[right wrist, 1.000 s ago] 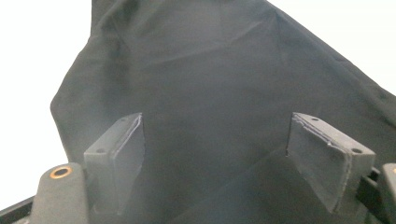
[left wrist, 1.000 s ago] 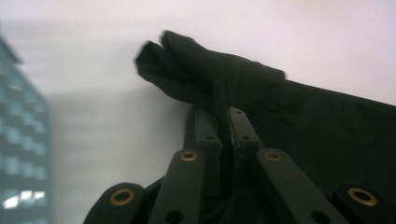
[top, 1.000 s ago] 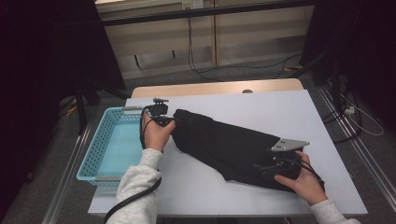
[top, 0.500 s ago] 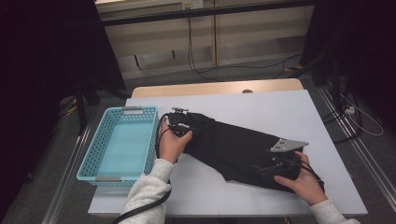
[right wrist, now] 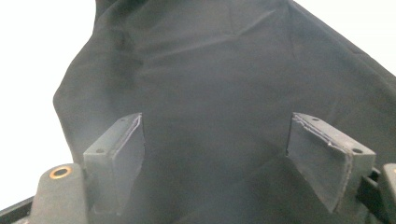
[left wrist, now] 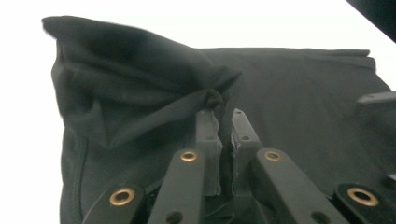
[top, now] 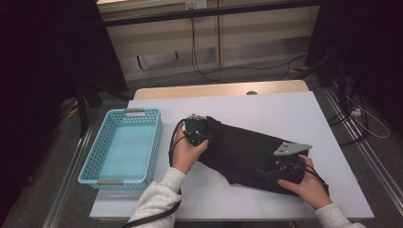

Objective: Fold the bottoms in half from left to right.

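We see one black garment (top: 247,152) lying on the white table (top: 285,109), to the right of one blue basket (top: 124,145). Our left gripper (left wrist: 219,135) pinches a fold of it; our right gripper (right wrist: 215,154) rests spread wide over the cloth.

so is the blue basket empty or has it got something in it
Empty. In the high view the blue basket shows a bare floor, and the black garment lies on the table beside it.
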The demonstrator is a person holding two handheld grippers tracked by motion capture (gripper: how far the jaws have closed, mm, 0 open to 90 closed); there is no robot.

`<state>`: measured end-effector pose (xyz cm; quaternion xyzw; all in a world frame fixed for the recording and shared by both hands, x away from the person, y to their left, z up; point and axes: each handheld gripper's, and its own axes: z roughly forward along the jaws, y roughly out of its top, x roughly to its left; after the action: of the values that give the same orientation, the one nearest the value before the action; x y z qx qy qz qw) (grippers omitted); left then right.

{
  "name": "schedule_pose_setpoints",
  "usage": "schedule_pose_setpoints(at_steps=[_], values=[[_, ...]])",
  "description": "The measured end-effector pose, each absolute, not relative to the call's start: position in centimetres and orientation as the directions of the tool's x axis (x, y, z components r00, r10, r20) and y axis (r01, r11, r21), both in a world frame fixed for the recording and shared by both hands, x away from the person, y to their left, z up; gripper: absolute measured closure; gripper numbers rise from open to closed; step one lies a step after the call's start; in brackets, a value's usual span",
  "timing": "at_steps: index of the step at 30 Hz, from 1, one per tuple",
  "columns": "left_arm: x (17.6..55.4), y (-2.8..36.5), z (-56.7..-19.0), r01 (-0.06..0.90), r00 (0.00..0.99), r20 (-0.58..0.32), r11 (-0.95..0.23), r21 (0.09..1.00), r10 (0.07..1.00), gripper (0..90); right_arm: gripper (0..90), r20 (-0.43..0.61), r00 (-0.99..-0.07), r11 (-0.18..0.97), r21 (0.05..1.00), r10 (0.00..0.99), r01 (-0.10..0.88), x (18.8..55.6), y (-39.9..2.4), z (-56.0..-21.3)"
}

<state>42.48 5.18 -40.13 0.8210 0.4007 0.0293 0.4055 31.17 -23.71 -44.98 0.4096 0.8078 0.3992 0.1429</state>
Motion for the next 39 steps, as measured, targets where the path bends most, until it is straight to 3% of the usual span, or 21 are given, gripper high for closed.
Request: schedule_pose_setpoints(at_steps=[11, 19, 23, 26, 39], values=[[40.6, 3.4, -43.1, 0.613, 0.749, -0.326, -0.416, 0.672, 0.577, 81.0, 19.0, 0.096, -0.614, 0.337, 0.764, 0.784, 0.550, 31.1, -24.1, -45.0], [40.7, 5.0, -41.6, 0.575, 0.751, -0.311, -0.346, 0.741, 0.582, 40.4, 19.5, 0.089, -0.617, 0.342, 0.766, 0.782, 0.544, 31.1, -23.8, -44.9], [41.1, 6.6, -40.6, 0.566, 0.728, -0.285, -0.313, 0.762, 0.623, 28.2, 19.5, 0.078, -0.620, 0.344, 0.774, 0.781, 0.532, 31.2, -23.4, -44.7], [41.4, 7.8, -40.6, 0.583, 0.704, -0.280, -0.306, 0.753, 0.652, 23.4, 20.3, 0.071, -0.621, 0.346, 0.778, 0.781, 0.525, 31.2, -23.1, -44.6], [41.3, 10.6, -41.4, 0.611, 0.653, -0.239, -0.314, 0.726, 0.718, 19.3, 25.6, 0.032, -0.668, 0.402, 0.777, 0.744, 0.485, 32.6, -19.7, -44.6]])
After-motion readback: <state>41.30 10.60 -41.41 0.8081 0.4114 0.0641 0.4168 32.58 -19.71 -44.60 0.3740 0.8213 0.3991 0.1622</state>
